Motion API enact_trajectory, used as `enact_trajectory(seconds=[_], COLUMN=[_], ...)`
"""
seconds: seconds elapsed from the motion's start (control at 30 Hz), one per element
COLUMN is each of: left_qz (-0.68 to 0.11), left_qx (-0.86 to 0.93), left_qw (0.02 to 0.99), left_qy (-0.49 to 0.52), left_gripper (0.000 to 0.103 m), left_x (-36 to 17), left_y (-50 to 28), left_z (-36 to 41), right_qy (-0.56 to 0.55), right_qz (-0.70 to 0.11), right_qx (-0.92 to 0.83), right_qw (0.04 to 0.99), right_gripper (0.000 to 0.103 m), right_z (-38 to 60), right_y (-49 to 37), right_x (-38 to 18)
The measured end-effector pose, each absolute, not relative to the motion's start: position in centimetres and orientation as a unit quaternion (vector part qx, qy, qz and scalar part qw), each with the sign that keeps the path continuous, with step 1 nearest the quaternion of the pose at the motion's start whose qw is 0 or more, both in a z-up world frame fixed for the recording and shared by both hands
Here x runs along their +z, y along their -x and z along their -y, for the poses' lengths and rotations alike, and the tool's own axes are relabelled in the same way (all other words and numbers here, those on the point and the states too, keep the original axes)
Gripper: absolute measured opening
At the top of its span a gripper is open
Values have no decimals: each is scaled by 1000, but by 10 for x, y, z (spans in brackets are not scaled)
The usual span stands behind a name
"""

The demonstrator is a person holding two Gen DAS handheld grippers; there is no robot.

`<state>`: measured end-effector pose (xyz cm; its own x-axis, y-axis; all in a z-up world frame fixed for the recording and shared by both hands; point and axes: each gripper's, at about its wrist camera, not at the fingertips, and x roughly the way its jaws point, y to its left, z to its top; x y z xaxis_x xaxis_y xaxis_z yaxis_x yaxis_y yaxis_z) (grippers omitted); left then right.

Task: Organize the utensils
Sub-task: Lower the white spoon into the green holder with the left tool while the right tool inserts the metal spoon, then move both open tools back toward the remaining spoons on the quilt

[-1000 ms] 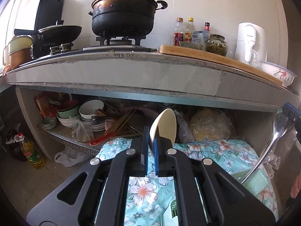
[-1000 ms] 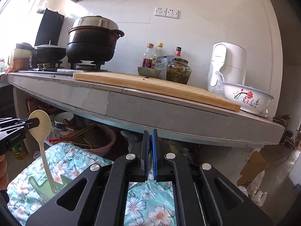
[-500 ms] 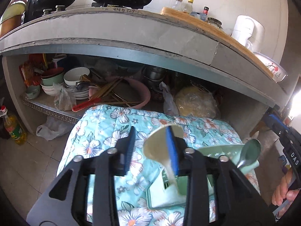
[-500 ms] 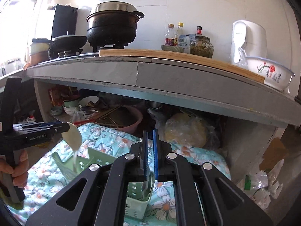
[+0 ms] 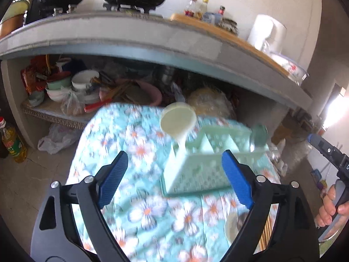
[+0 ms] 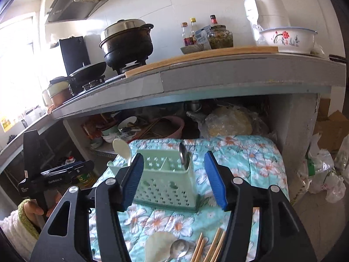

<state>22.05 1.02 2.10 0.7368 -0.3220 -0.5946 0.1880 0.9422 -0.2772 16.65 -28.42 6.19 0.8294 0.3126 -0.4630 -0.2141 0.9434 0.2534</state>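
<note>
Both claws stand spread, jaws just opened and nothing between them — the left claw (image 5: 174, 172) and right claw (image 6: 173, 179) hover short of the green caddy (image 6: 165, 179) on the floral-clothed desk (image 6: 250, 163). A cream plastic spoon (image 5: 177, 120) and a steel spoon (image 6: 184, 156) stand in its compartments. Near the right claw lie chopsticks (image 6: 209, 246), another steel spoon (image 6: 178, 247) and a cream spoon (image 6: 158, 245) — light, stiff, likely slick; best pinched mid-handle.

Both wrist cameras look down, near, at the shared caddy (image 5: 202, 163) (image 6: 165, 174).
</note>
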Motion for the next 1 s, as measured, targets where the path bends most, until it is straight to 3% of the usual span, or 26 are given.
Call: enact_trajectory(seconds=[0.23,0.43,0.53,0.8,1.0], left_qz=[-458,-554,-541,-533,-532], left_qx=[-131,-145,-157,-174,-180], left_qw=[875,808,813,799,802], left_qy=[82,139,149,217,203], left_gripper=[85,85,94,95,95], left_x=[-52,-115,-116,-121,-122], left_y=[-181,-161,-153,-151,-153], left_z=[-2,-6,-9,-30,-32], right_qy=[-47,3,17,10,11], right_qz=[-336,-378,-394,-413,-305], right_qx=[123,79,53,-5,-89], right_qw=[933,923,918,911,948], right_gripper=[83,97,97,97,97], right_z=[260,244,243,254,273], right_y=[-121,-93,-83,-75,-58], right_x=[14,-17,-28,-45,-22])
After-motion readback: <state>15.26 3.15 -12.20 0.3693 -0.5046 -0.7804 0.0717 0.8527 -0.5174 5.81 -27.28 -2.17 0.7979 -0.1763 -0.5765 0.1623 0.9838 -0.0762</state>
